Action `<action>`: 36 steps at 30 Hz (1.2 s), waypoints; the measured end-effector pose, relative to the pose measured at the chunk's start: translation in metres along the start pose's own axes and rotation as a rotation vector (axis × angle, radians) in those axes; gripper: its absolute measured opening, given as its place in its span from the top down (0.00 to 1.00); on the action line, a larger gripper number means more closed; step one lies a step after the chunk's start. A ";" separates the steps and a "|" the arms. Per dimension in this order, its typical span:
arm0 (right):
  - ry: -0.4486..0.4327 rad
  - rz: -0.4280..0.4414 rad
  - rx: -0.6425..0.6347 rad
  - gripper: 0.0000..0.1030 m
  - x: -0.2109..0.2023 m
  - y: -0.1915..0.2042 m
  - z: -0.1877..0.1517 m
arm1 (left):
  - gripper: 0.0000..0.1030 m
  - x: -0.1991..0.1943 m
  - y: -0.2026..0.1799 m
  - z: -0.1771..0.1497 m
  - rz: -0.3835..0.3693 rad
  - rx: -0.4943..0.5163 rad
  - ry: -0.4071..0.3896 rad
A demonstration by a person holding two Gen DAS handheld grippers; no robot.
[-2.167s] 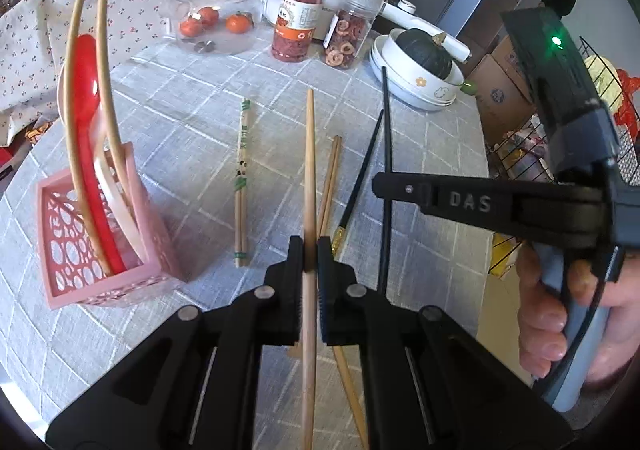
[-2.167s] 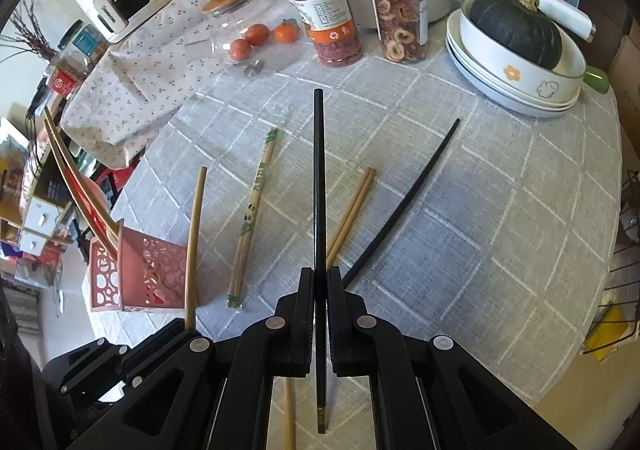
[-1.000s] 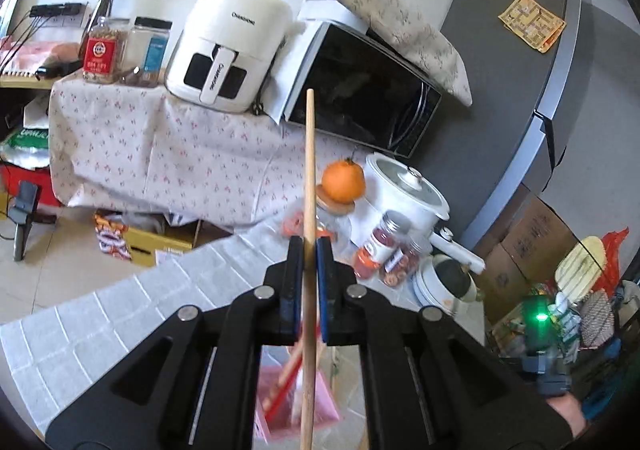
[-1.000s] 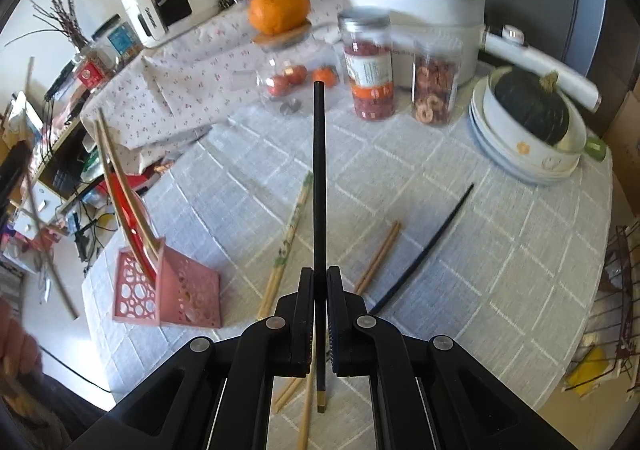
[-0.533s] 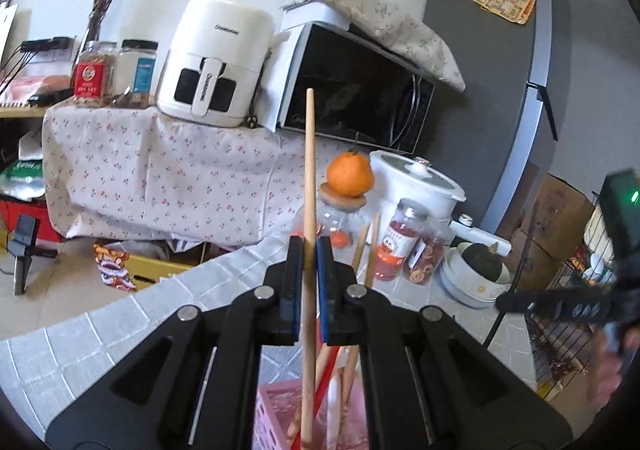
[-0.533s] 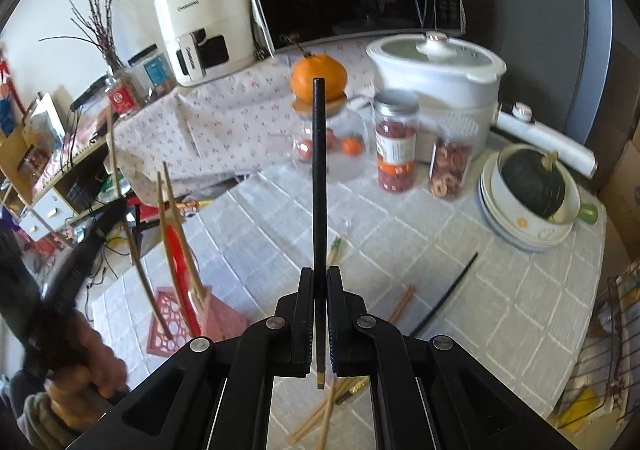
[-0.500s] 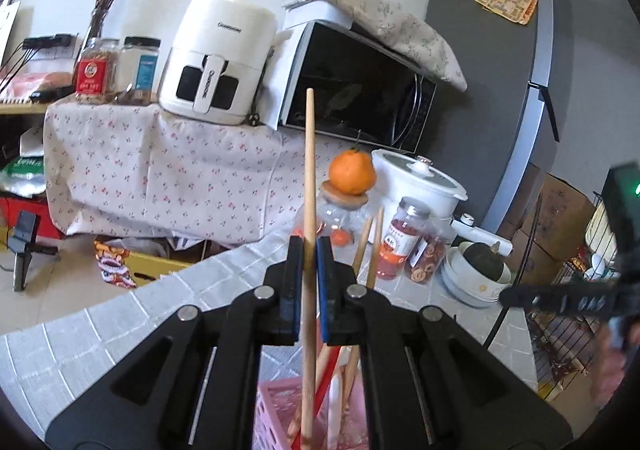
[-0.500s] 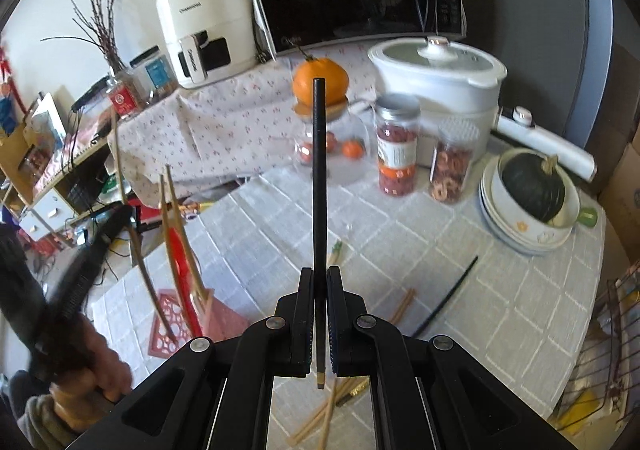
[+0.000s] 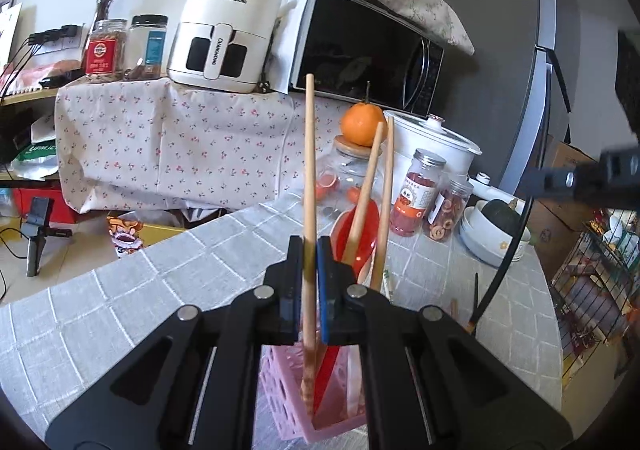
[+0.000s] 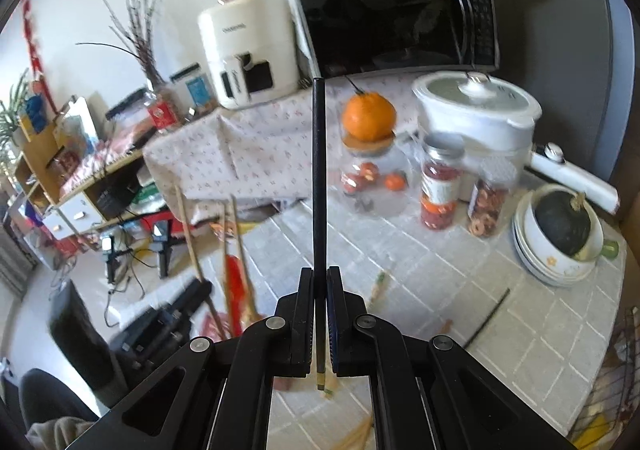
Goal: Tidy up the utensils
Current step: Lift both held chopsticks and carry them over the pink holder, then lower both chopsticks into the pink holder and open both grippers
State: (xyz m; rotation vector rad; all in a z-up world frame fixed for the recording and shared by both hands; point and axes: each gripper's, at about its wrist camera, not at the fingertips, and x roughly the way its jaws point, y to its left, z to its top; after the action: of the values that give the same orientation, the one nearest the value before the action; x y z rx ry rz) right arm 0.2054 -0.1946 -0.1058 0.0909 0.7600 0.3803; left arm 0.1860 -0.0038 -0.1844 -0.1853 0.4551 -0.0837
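While the pink basket [image 9: 336, 420] at six o'clock already holds two wooden chopsticks [image 9: 382, 202] and a red spoon [image 9: 360, 226], both jaws grasp singles — left gripper [image 9: 310, 282] a wooden chopstick [image 9: 309, 170] tip-down into it, right gripper [image 10: 320, 314] a black chopstick [image 10: 319, 178] — several more lying on the bench [image 10: 440, 290].

White air fryer [image 9: 224, 34]: brand "CHANGHONG" printed across its upper front and again vertically on its handle; green-and-white bag [image 9: 34, 156] at the left edge: partial letters "UPM…"; labels on the jars carry print too small to read.
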 end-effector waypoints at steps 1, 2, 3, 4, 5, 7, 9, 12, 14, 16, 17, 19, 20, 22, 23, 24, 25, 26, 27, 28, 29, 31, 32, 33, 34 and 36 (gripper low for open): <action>-0.025 0.013 -0.013 0.95 -0.004 0.006 0.001 | 0.92 -0.001 0.000 -0.001 0.001 0.004 0.002; -0.048 0.022 -0.021 0.95 -0.008 0.011 0.002 | 0.92 -0.001 -0.001 0.000 -0.005 0.003 0.008; -0.060 0.027 -0.025 0.95 -0.011 0.014 0.004 | 0.92 -0.002 -0.001 0.001 -0.011 0.002 0.015; -0.078 0.037 -0.027 0.95 -0.014 0.017 0.006 | 0.92 -0.001 -0.002 0.002 -0.017 0.006 0.027; -0.094 0.049 -0.027 0.95 -0.017 0.019 0.007 | 0.92 -0.001 -0.003 0.003 -0.023 0.011 0.038; -0.111 0.070 -0.024 0.95 -0.020 0.023 0.011 | 0.92 0.000 -0.004 0.006 -0.023 0.011 0.063; -0.108 0.091 -0.015 0.95 -0.019 0.025 0.013 | 0.80 -0.001 -0.003 0.011 -0.023 -0.003 0.097; -0.115 0.109 -0.014 0.95 -0.016 0.030 0.016 | 0.63 -0.004 0.001 0.026 -0.019 -0.033 0.140; -0.145 0.110 -0.031 0.95 -0.019 0.035 0.018 | 0.61 -0.009 0.004 0.036 -0.033 -0.054 0.148; -0.184 0.107 -0.052 0.95 -0.024 0.041 0.020 | 0.60 -0.010 0.008 0.044 -0.035 -0.085 0.182; -0.201 0.117 -0.065 0.95 -0.028 0.044 0.021 | 0.60 -0.010 0.012 0.047 -0.048 -0.108 0.205; -0.195 0.146 -0.084 0.95 -0.028 0.052 0.022 | 0.60 -0.011 0.016 0.049 -0.054 -0.130 0.227; -0.179 0.156 -0.098 0.95 -0.026 0.056 0.021 | 0.60 -0.011 0.017 0.049 -0.052 -0.137 0.239; -0.132 0.152 -0.126 0.95 -0.017 0.065 0.018 | 0.60 -0.011 0.019 0.048 -0.044 -0.147 0.259; -0.105 0.140 -0.141 0.95 -0.010 0.068 0.015 | 0.60 -0.011 0.021 0.047 -0.041 -0.158 0.275; -0.087 0.134 -0.145 0.95 -0.005 0.068 0.013 | 0.60 -0.010 0.023 0.044 -0.041 -0.173 0.294; -0.066 0.132 -0.142 0.94 0.002 0.068 0.010 | 0.60 -0.010 0.024 0.042 -0.034 -0.184 0.310; -0.049 0.138 -0.130 0.94 0.008 0.066 0.007 | 0.60 -0.011 0.026 0.040 -0.029 -0.192 0.323; -0.040 0.142 -0.119 0.94 0.012 0.064 0.004 | 0.60 -0.011 0.026 0.039 -0.029 -0.197 0.332; -0.033 0.146 -0.105 0.94 0.018 0.062 0.002 | 0.60 -0.011 0.027 0.038 -0.029 -0.199 0.341; -0.030 0.146 -0.095 0.94 0.021 0.061 0.000 | 0.60 -0.011 0.027 0.037 -0.028 -0.199 0.344; -0.029 0.148 -0.083 0.94 0.026 0.058 -0.005 | 0.60 -0.012 0.027 0.035 -0.026 -0.203 0.352; -0.024 0.150 -0.078 0.94 0.029 0.057 -0.008 | 0.60 -0.012 0.028 0.034 -0.026 -0.206 0.357; -0.015 0.149 -0.078 0.94 0.031 0.057 -0.010 | 0.60 -0.011 0.028 0.033 -0.027 -0.211 0.363; 0.005 0.141 -0.086 0.94 0.036 0.058 -0.013 | 0.60 -0.012 0.029 0.032 -0.029 -0.215 0.368; 0.053 0.116 -0.115 0.93 0.046 0.060 -0.019 | 0.60 -0.012 0.030 0.031 -0.027 -0.220 0.378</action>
State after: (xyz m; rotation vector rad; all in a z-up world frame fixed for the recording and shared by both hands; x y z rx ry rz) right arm 0.2044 -0.1234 -0.1363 0.0171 0.7858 0.5380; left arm 0.1900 0.0320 -0.1580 -0.3948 0.8399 -0.0951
